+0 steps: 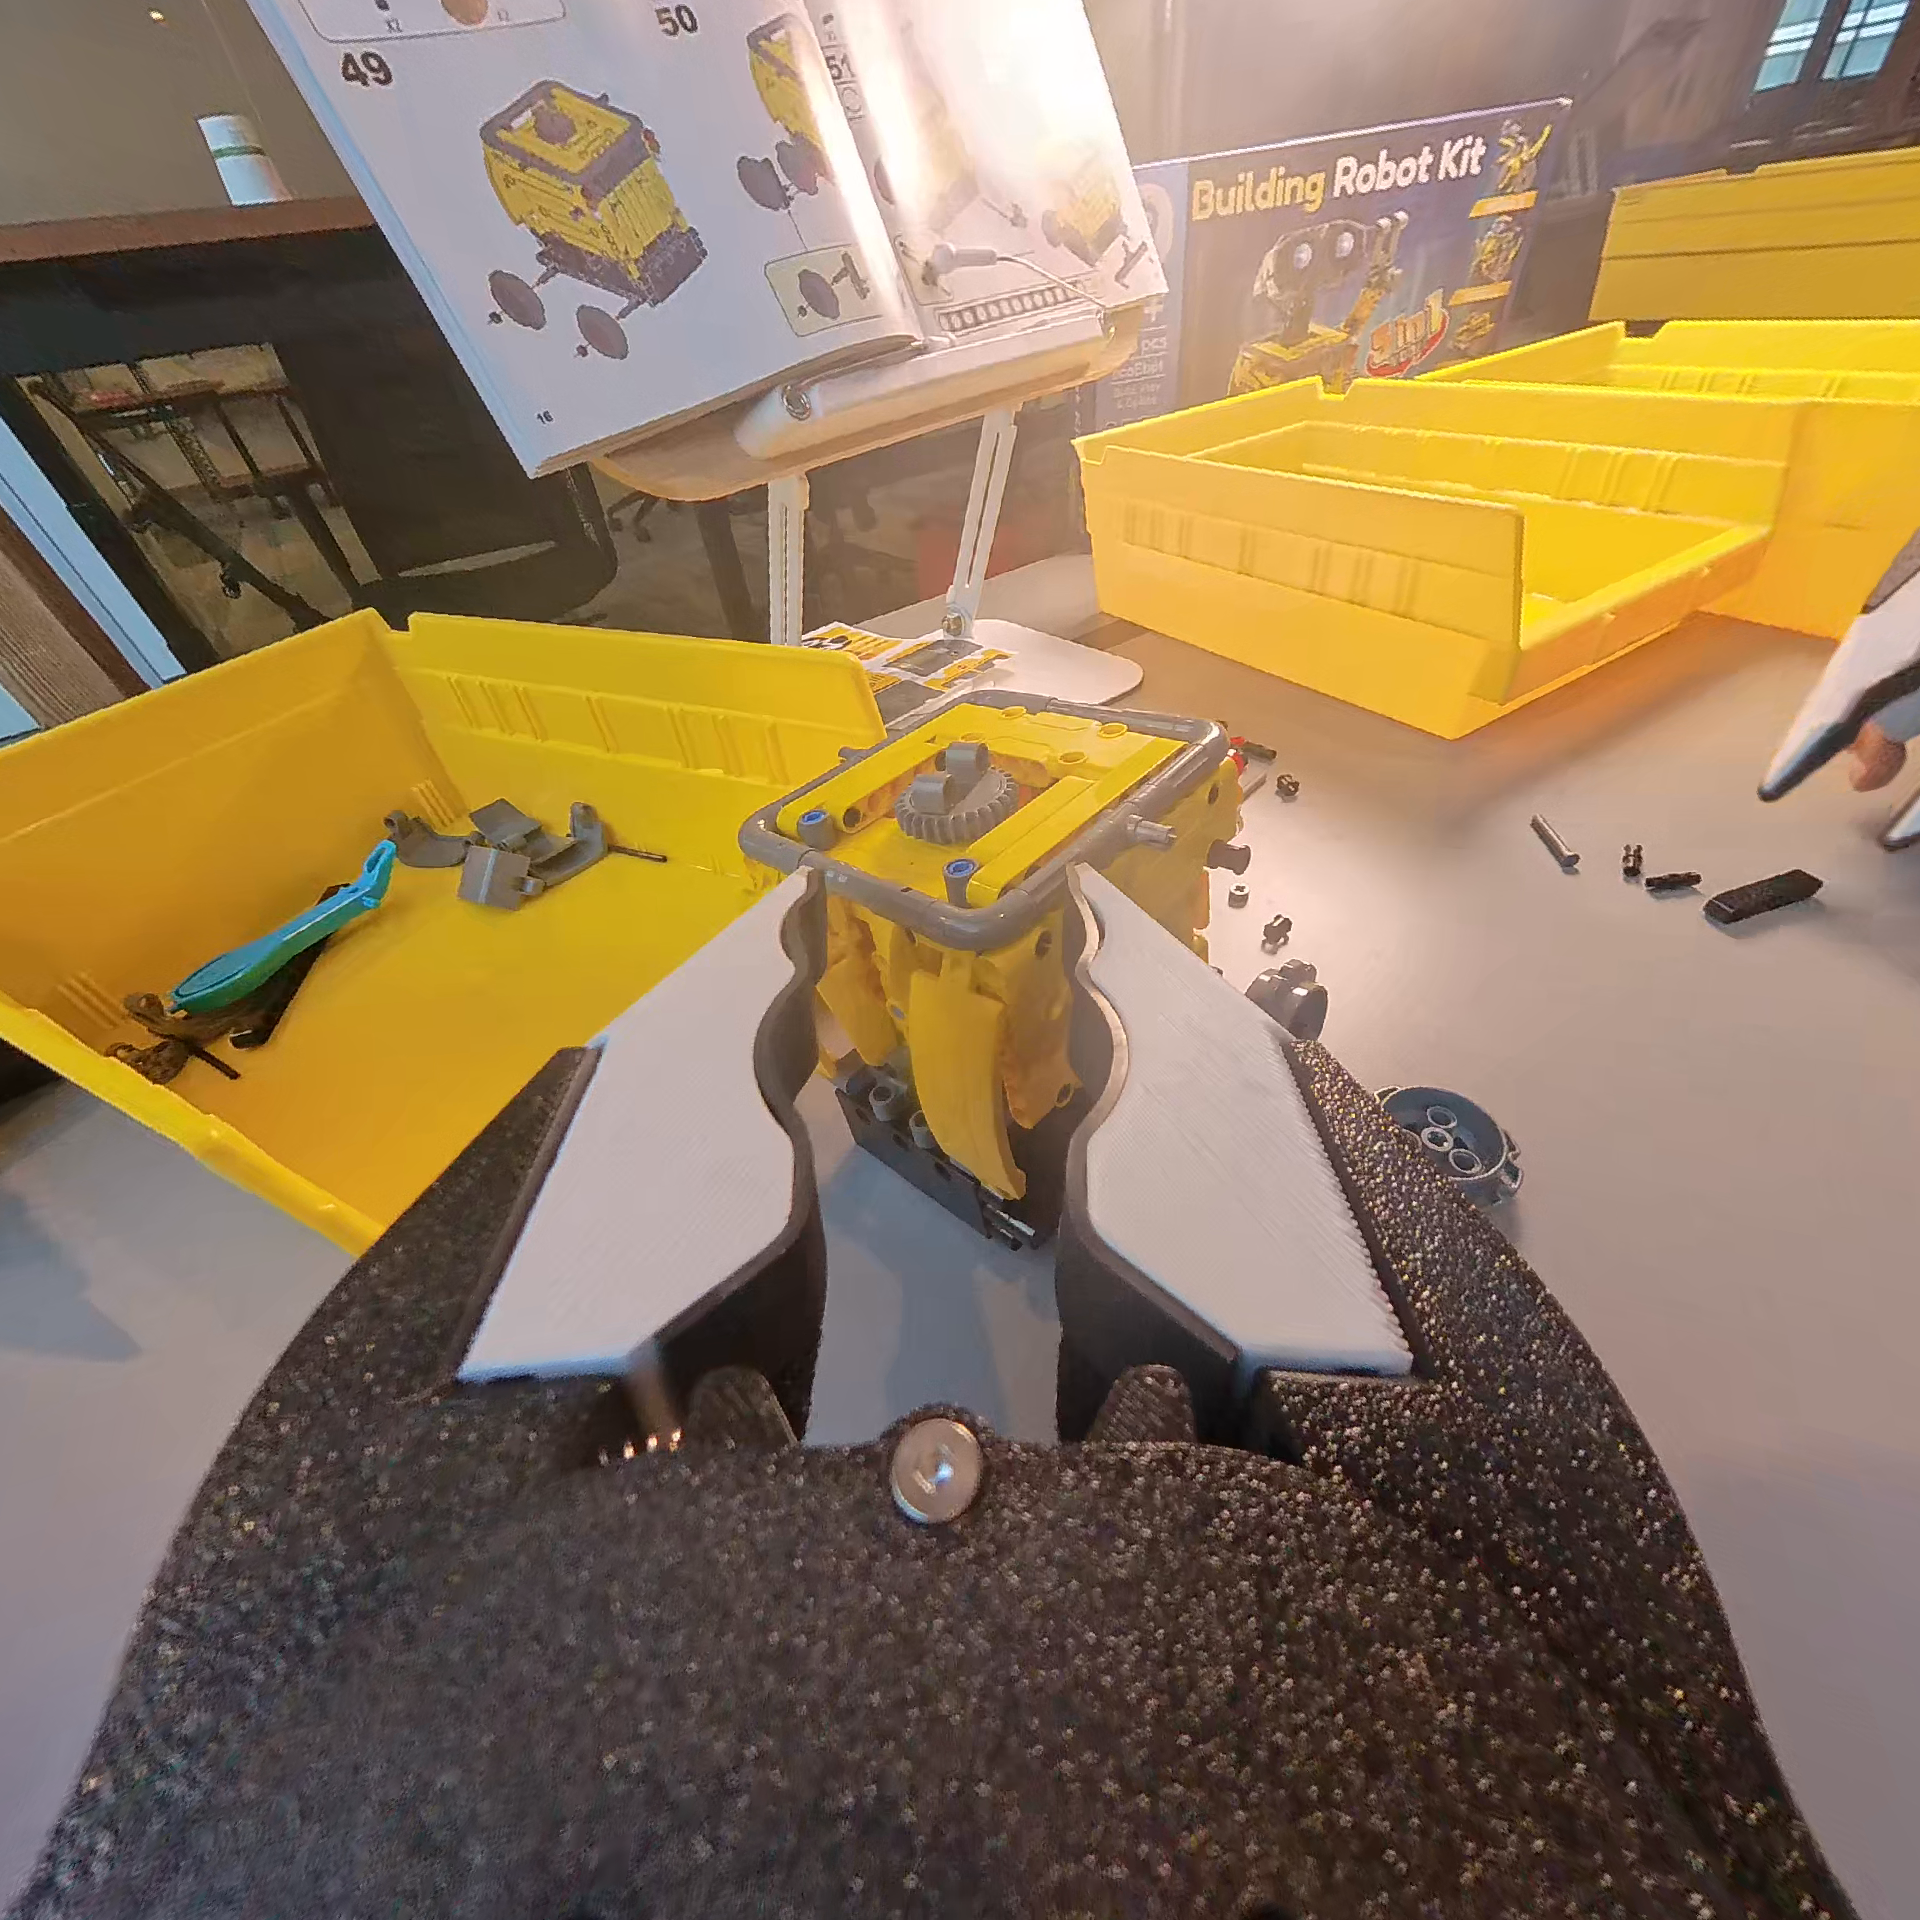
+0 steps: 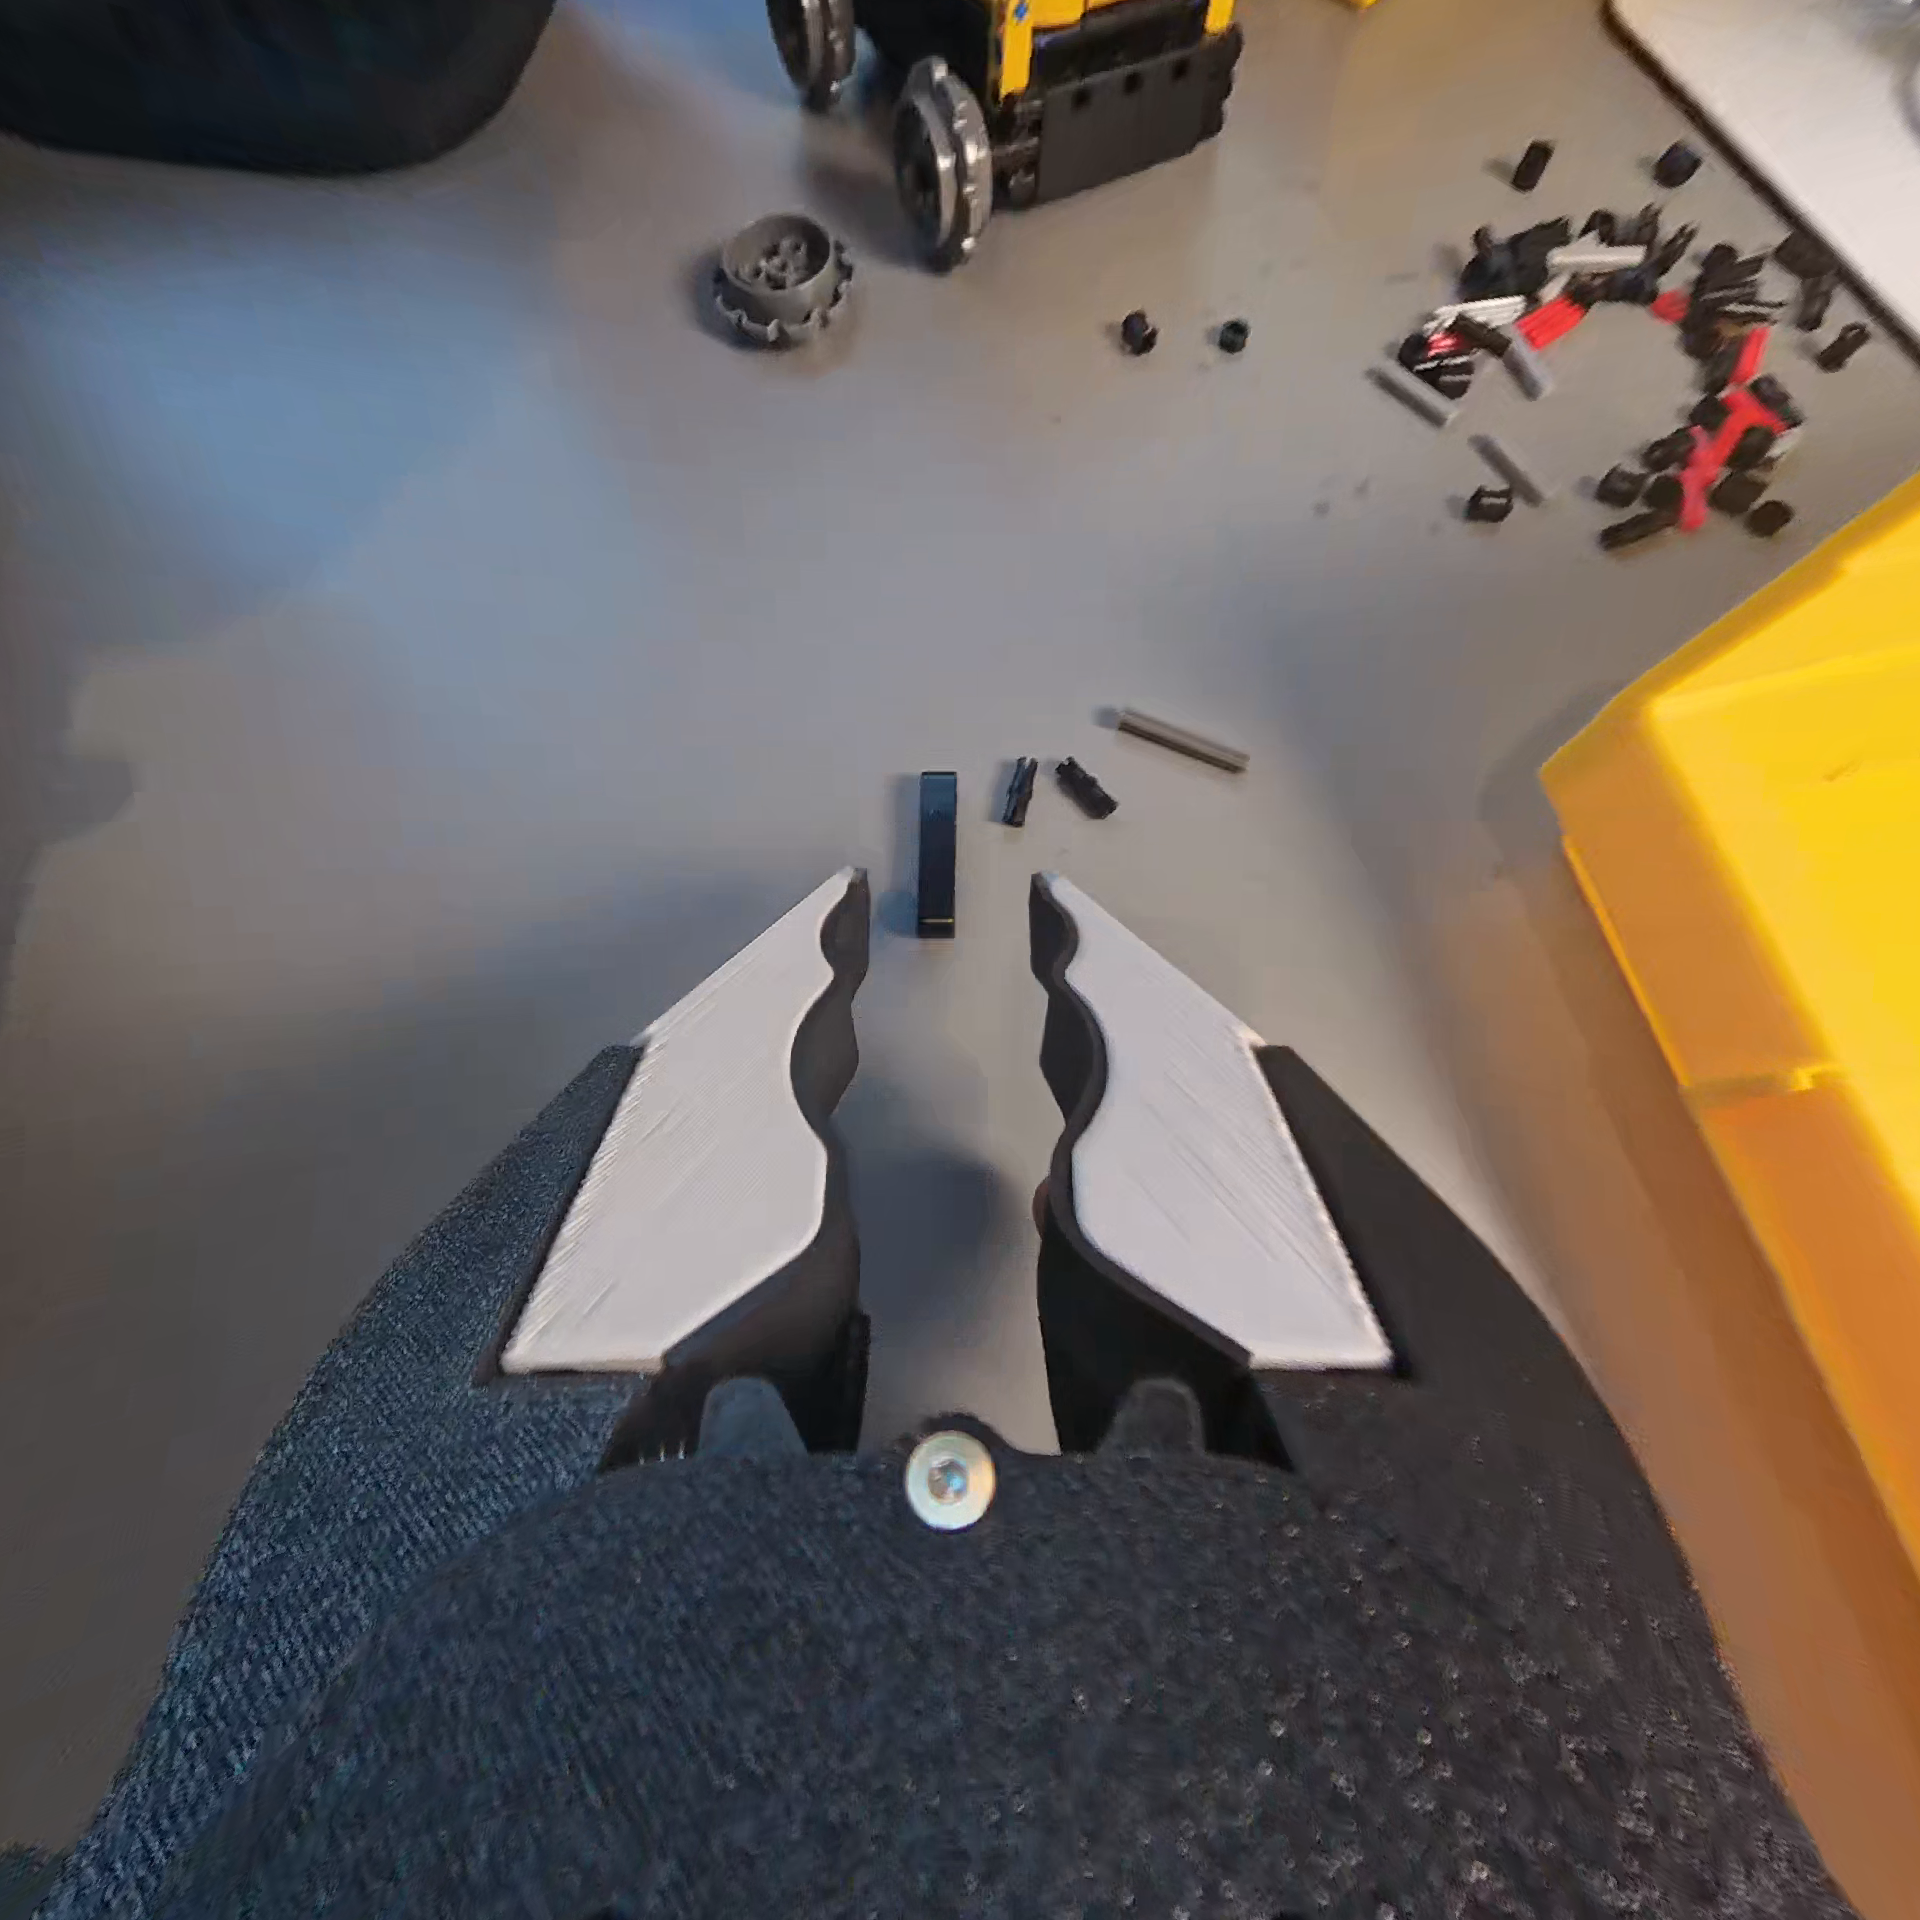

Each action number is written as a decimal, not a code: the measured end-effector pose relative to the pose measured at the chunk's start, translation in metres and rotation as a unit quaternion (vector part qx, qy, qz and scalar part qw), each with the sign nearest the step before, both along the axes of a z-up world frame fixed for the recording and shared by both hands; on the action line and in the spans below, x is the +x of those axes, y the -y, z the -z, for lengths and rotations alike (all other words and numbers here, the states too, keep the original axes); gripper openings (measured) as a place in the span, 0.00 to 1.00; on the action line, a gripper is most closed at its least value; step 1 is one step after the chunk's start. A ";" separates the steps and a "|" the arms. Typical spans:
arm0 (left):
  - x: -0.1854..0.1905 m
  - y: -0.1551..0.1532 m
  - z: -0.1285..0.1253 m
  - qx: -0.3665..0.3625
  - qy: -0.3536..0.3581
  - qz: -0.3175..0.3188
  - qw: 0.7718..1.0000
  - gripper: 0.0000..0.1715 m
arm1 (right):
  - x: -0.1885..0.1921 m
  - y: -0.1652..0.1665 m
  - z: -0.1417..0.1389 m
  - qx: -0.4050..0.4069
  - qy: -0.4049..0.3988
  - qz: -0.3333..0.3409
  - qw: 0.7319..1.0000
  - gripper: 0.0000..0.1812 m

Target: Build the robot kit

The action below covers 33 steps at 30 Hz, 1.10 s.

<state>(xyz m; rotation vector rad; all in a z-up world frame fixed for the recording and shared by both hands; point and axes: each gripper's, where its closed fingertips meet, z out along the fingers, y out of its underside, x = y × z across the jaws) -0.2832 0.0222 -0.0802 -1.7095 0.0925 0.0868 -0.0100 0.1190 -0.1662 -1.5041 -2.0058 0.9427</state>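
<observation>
My left hand-held gripper (image 1: 940, 904) is closed around the yellow and grey brick-built robot body (image 1: 997, 894). Its two fingers press on the model's sides, just under the grey frame on top. I think I hold it this way so it stays upright and does not slide on the grey worktop (image 1: 1558, 1143). A grey gear wheel (image 1: 940, 805) sits on top of the model, in the middle of the frame.

Just left of the model is a yellow plastic bin (image 1: 416, 1039) with a teal plastic tool (image 1: 286, 940) and some grey brick parts (image 1: 514, 847) inside. Right of the model, close to its foot, a dark grey wheel hub (image 1: 1455, 1138) lies flat on the worktop. Behind the model an open instruction booklet (image 1: 675, 208) leans on a white stand, so its pages face me. Behind and to the right of the model are more yellow trays (image 1: 1299, 582) and a dark kit box (image 1: 1351, 270).

My right hand-held gripper (image 2: 948, 878) is part open and holds nothing. It hangs well to the right of the model, above a short black flat beam (image 2: 936, 852) that lies in line with the gap between its tips. Next to the beam lie two small black pins (image 2: 1055, 790) and a thin grey axle rod (image 2: 1179, 740). Nearer the model lies a heap of black, red and grey little parts (image 2: 1631, 374), close enough to reach.
</observation>
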 end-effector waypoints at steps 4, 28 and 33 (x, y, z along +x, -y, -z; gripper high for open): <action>0.000 -0.001 0.001 -0.003 -0.001 0.000 1.000 0.25 | 0.004 0.010 0.013 0.018 0.041 -0.018 0.999 0.14; 0.039 0.000 0.000 0.006 -0.057 0.082 0.995 0.19 | -0.036 0.129 0.021 -0.036 0.116 -0.212 0.970 0.04; 0.054 0.001 0.002 0.006 -0.070 0.112 0.991 0.18 | -0.044 0.120 0.022 -0.002 0.112 -0.192 0.975 0.05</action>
